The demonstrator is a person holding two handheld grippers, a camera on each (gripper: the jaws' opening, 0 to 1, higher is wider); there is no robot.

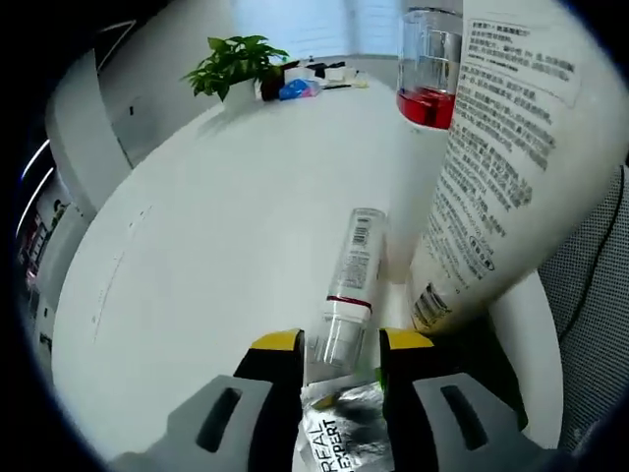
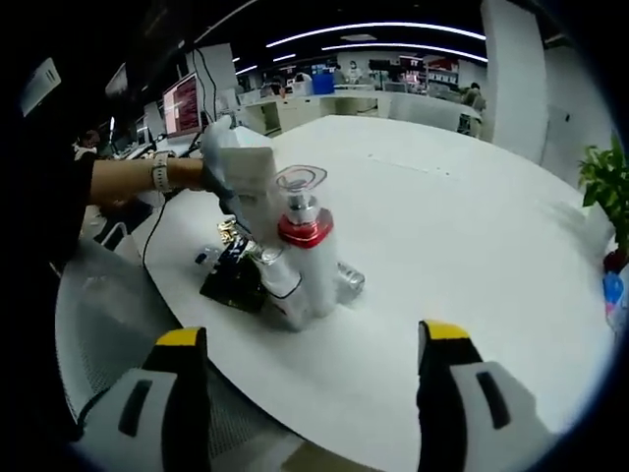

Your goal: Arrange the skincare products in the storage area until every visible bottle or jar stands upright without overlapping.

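Note:
My left gripper (image 1: 342,341) is shut on a crinkled silver tube (image 1: 339,423) with black lettering. Just past its tips a slim white bottle (image 1: 349,280) with a red band lies flat on the white table (image 1: 216,226). To its right, close up, stands a big white bottle (image 1: 511,147) with printed text, a red collar and a clear cap (image 1: 429,59). In the right gripper view that bottle (image 2: 307,261) stands in a small cluster; the left gripper (image 2: 241,182) hovers over it. My right gripper (image 2: 313,334) is open and short of the cluster.
A black packet (image 2: 234,280) lies at the table edge beside the cluster. A potted plant (image 1: 236,64) and small items (image 1: 305,79) sit at the far side. A person's forearm (image 2: 138,179) reaches in from the left. A mesh chair (image 1: 590,285) stands by the rim.

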